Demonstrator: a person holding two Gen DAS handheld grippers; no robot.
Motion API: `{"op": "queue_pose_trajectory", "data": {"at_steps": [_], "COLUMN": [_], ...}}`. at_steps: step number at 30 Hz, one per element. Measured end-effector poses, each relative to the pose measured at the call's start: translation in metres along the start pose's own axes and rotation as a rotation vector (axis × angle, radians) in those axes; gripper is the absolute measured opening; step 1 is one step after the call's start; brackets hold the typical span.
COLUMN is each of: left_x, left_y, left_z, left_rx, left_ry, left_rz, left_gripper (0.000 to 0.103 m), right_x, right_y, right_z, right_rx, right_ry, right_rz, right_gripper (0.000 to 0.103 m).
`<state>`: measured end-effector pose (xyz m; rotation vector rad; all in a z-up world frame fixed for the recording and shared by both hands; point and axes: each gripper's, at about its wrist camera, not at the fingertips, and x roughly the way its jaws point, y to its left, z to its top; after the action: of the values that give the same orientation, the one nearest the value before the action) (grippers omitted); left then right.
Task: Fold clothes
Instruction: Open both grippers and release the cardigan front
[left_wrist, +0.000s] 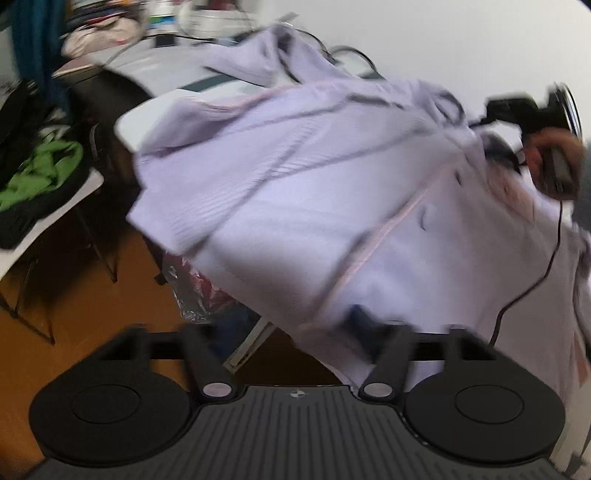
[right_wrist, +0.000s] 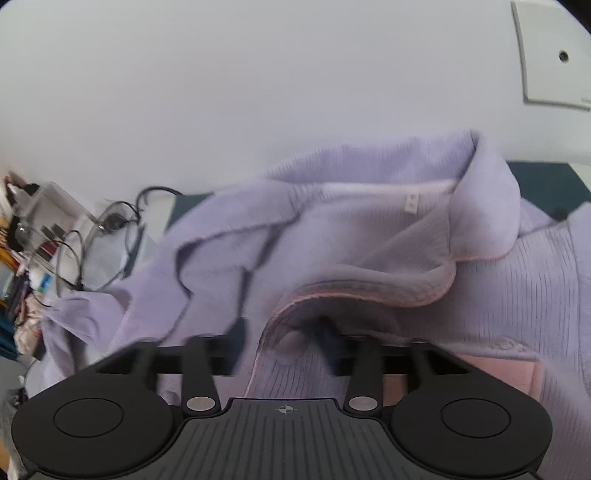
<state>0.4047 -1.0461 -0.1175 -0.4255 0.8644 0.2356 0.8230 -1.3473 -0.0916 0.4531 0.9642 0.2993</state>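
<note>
Lilac cardigan (left_wrist: 314, 192) across the table (left_wrist: 159, 107), hem and collar over both tongs, grip unclear.

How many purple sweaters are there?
1. The purple sweater is spread over the table, held up at both ends by the left gripper and the right gripper. More clothes may be hidden under it.

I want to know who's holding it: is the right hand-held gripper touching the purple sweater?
Touching. The right wrist view shows the sweater edge bunched between the right hand-held gripper fingers.
</note>
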Motion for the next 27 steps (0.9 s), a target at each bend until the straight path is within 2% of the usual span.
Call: {"op": "queue_pose_trajectory", "data": {"at_steps": [2, 5, 8, 11, 13, 16, 19, 22, 24, 26, 27], "left_x": [-0.006, -0.012, -0.021, -0.033, -0.038, -0.042, -0.045, -0.045, -0.041, -0.034, -0.028], "left_y": [0.011, 0.022, 0.031, 0.04, 0.039, 0.027, 0.007, -0.009, -0.015, -0.018, -0.018], "left_z": [-0.007, -0.021, -0.029, -0.032, -0.033, -0.04, -0.043, -0.032, -0.021, -0.01, -0.005], "left_rx": [-0.058, -0.109, -0.143, -0.187, -0.184, -0.133, -0.016, 0.113, 0.15, 0.154, 0.146], "left_ry": [0.012, 0.024, 0.0, -0.035, -0.041, -0.032, -0.041, -0.097, -0.13, -0.163, -0.171], "left_rz": [-0.028, -0.023, 0.023, -0.013, -0.062, -0.147, -0.174, -0.162, -0.14, -0.042, 0.043], "left_gripper": [0.072, 0.075, 0.077, 0.077, 0.077, 0.078, 0.078, 0.078, 0.078, 0.078, 0.078], "right_x": [-0.013, -0.043, -0.084, -0.13, -0.16, -0.201, -0.231, -0.256, -0.266, -0.272, -0.276], "right_y": [-0.003, -0.019, -0.043, -0.068, -0.086, -0.114, -0.14, -0.163, -0.175, -0.184, -0.189], "right_z": [-0.007, -0.015, -0.022, -0.033, -0.045, -0.074, -0.107, -0.14, -0.157, -0.171, -0.177], "right_rx": [0.009, 0.058, 0.135, 0.162, 0.163, 0.153, 0.177, 0.231, 0.264, 0.3, 0.321], "right_ry": [-0.019, -0.038, -0.064, -0.097, -0.108, -0.105, -0.075, -0.082, -0.088, -0.09, -0.091], "right_rz": [0.031, 0.059, 0.094, 0.111, 0.102, 0.082, 0.057, 0.046, 0.041, 0.041, 0.044], "right_gripper": [0.062, 0.063, 0.063, 0.063, 0.071, 0.071, 0.071, 0.071, 0.071, 0.071, 0.071]}}
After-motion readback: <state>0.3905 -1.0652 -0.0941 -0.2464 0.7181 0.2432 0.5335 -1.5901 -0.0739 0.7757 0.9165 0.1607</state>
